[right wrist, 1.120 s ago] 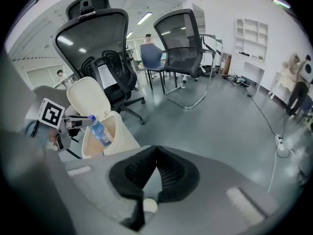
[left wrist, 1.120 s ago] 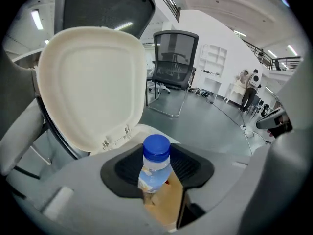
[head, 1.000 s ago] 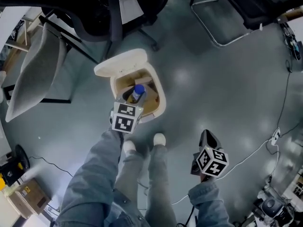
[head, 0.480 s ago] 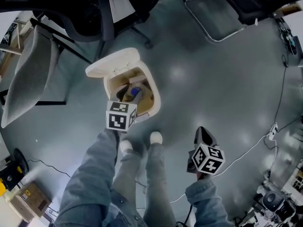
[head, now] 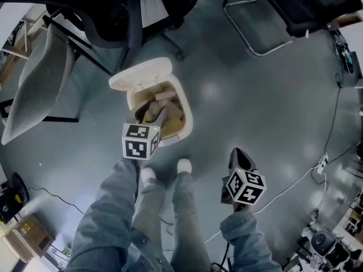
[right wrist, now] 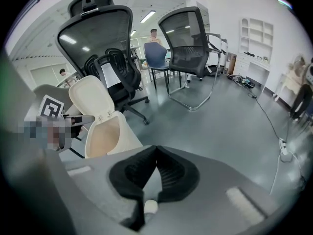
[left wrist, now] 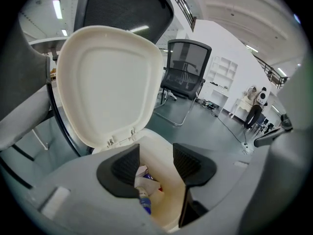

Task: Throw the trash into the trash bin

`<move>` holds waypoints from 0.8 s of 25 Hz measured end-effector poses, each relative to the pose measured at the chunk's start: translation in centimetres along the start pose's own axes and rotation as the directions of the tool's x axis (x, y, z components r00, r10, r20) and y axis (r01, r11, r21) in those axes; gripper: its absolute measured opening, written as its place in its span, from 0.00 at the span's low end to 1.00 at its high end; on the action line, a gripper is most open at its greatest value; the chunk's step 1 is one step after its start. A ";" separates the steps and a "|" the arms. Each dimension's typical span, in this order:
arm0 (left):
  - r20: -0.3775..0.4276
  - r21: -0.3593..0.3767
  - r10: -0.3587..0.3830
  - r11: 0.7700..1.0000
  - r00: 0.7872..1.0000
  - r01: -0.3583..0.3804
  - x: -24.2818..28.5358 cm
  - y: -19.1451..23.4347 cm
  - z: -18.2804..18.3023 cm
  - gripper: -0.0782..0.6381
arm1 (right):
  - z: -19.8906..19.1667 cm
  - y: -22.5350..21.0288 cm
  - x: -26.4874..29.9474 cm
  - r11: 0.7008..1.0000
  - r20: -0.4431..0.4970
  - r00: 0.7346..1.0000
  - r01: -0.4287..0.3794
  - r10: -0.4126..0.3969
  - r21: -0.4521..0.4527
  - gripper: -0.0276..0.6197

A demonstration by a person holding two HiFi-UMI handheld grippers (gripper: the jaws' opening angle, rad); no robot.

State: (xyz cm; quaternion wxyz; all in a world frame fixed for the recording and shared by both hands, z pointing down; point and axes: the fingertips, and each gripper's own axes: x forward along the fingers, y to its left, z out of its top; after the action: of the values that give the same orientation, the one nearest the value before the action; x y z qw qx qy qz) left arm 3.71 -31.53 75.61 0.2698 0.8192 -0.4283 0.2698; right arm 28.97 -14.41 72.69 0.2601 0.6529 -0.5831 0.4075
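Observation:
The cream trash bin (head: pixel 186 113) stands on the grey floor with its lid (head: pixel 142 74) flipped open. My left gripper (head: pixel 159 115) hangs over the bin's near rim. Its jaws have just been opening and now stand open, with nothing between them. In the left gripper view, past the left gripper (left wrist: pixel 156 156), a bottle with a blue label (left wrist: pixel 145 203) lies inside the bin (left wrist: pixel 161 143) on white paper scraps. My right gripper (head: pixel 237 154) is lower right of the bin over bare floor. Seen in the right gripper view, that right gripper (right wrist: pixel 155 156) is shut and empty, with the bin (right wrist: pixel 110 136) to its left.
Black office chairs (head: pixel 142 10) crowd behind the bin, and a grey one (head: pixel 34 89) stands at the left. A chrome sled-base chair (head: pixel 255 35) is at the upper right. The person's shoes (head: pixel 182 166) are just in front of the bin. White cables (head: pixel 309 177) trail across the floor at the right.
A second ago my left gripper held a blue-capped bottle over the bin. The jaws let go, the bottle dropped inside, and the gripper drew back a little.

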 end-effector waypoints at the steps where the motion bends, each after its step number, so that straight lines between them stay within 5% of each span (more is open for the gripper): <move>1: 0.006 -0.006 0.006 1.000 1.000 -0.006 -0.4 0.2 0.2 0.42 | 0.2 0.2 -0.1 1.000 0.003 1.000 -0.004 0.004 -0.005 0.05; 11: 0.084 -0.134 0.068 0.989 0.994 -0.056 -8.7 1.2 2.6 0.42 | 2.7 4.3 -0.9 0.998 0.032 0.997 -0.065 0.064 0.027 0.05; 16: 0.151 -0.237 0.105 0.969 0.983 -0.067 -15.8 0.0 6.0 0.37 | 6.8 8.7 -4.7 0.991 0.072 0.990 -0.121 0.125 -0.055 0.05; 20: 0.229 -0.249 0.136 0.965 0.964 -0.077 -21.1 -0.8 9.6 0.33 | 10.2 11.7 -7.8 0.979 0.109 0.979 -0.159 0.174 -0.128 0.05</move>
State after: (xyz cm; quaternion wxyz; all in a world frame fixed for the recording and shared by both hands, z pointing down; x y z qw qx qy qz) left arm -3.86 -25.89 54.45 0.2963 0.7833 -0.5312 0.1281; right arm 19.98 -20.59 59.10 0.2278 0.6085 -0.6734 0.3526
